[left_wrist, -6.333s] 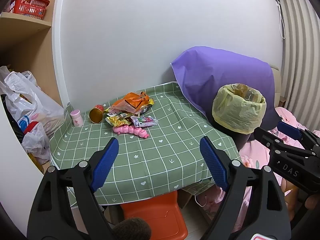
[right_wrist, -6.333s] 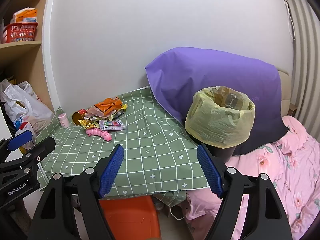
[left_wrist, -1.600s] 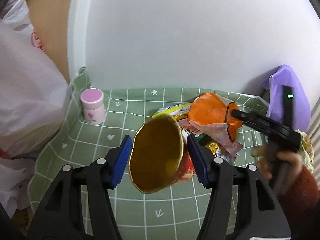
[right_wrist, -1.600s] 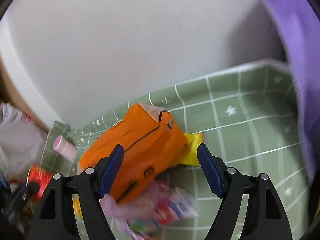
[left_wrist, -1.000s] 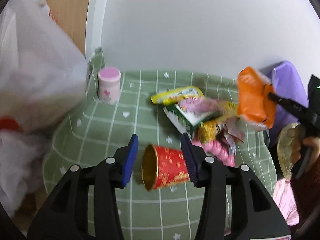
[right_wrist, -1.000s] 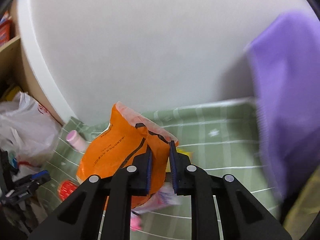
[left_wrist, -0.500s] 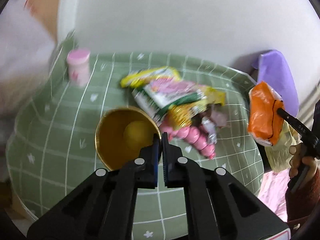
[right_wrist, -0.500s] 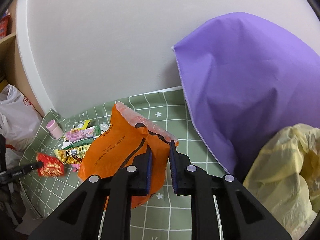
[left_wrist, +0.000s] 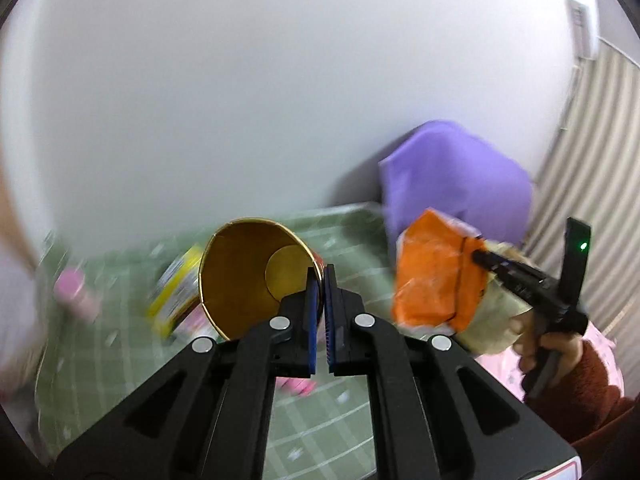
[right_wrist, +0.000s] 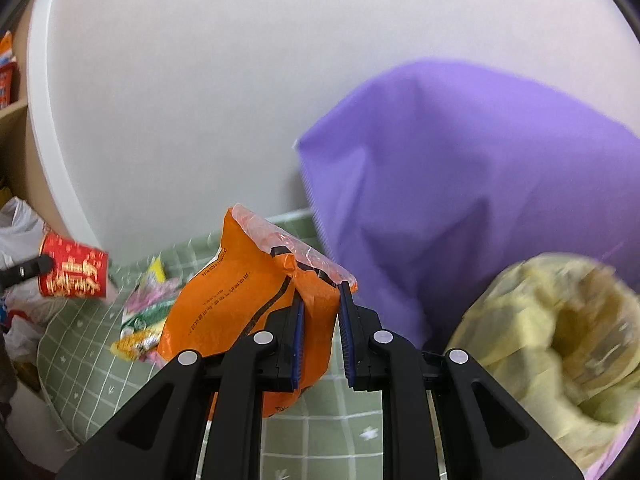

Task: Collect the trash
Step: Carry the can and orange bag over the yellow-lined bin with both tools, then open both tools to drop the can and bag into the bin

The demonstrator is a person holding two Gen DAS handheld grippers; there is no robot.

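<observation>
Right gripper point(right_wrist: 322, 304) jaws clamped on upper corner of orange snack bag point(right_wrist: 244, 300), bag hanging clear above green checked tabletop point(right_wrist: 84, 352). Loose wrappers point(right_wrist: 146, 320) heaped near tabletop's far left corner. Red paper cup point(right_wrist: 74, 270) held in air over tabletop's left edge by tip of left gripper point(right_wrist: 28, 268), pinched on cup rim. Purple cloth point(right_wrist: 480, 200) past tabletop's right edge. Yellow-lined bin point(right_wrist: 560, 340) blurred, mouth open, beside that edge.

left wrist: looked along jaws, close above table point(left_wrist: 100, 360), toward wall | right wrist: likewise, nearer purple cloth point(right_wrist: 480, 184) | shared: table, cloth
</observation>
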